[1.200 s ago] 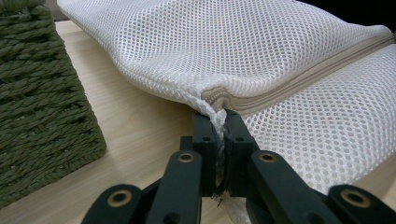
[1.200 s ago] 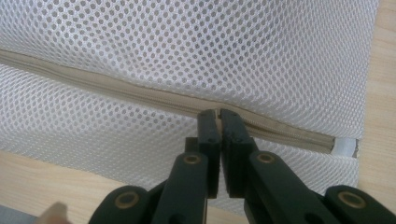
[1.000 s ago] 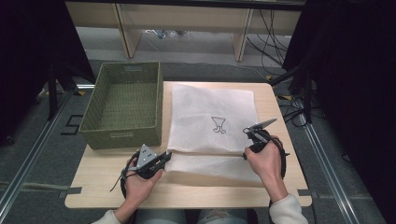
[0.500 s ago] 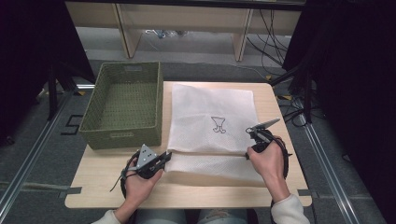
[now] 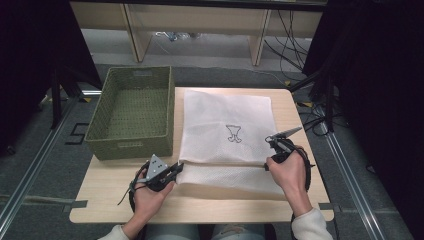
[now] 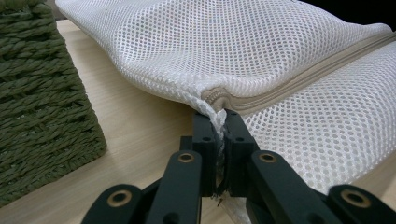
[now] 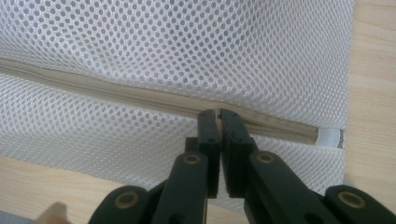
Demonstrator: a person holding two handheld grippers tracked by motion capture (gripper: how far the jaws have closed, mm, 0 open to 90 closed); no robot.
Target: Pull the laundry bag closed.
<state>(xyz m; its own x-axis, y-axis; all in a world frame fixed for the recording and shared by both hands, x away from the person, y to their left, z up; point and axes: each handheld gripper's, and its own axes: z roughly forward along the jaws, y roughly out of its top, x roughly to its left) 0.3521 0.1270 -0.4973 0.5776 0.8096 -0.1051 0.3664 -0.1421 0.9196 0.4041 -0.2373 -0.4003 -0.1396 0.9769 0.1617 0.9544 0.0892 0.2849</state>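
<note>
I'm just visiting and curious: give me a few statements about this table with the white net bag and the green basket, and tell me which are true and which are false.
1. The left gripper is shut on a corner of the white mesh laundry bag. True.
2. The woven green basket holds folded clothes. False: nothing lies in it.
3. The right gripper has its jaws closed at the bag's beige zipper. True.
4. The bag lies inside the basket. False: it lies on the light wooden table, to the right of the basket in the high view.
5. A small dark drawing marks the bag's top face. True.
</note>
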